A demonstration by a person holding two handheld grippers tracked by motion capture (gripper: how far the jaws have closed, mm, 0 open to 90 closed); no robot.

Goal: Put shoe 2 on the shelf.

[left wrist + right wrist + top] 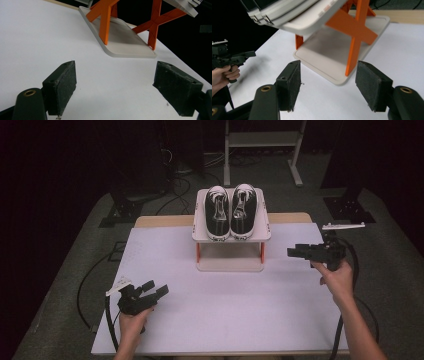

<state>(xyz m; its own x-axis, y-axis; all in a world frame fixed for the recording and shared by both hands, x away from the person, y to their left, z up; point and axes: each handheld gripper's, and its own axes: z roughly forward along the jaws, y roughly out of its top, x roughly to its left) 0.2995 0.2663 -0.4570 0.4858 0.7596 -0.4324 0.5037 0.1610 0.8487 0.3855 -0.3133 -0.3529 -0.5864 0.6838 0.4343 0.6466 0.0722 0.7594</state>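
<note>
Two black sneakers with white toe caps, a left one and a right one, sit side by side on the top shelf of a small two-level rack. The rack has beige shelves and orange X-shaped legs. My left gripper hovers open over the table's near left, well short of the rack, with nothing between its jaws. My right gripper is held open to the right of the rack at shelf height, pointing toward it, nothing between its pads.
A white sheet covers the table. The rack's lower shelf is bare. A white metal stand and cables lie on the floor beyond the table. The left hand and its gripper appear far off in the right gripper view.
</note>
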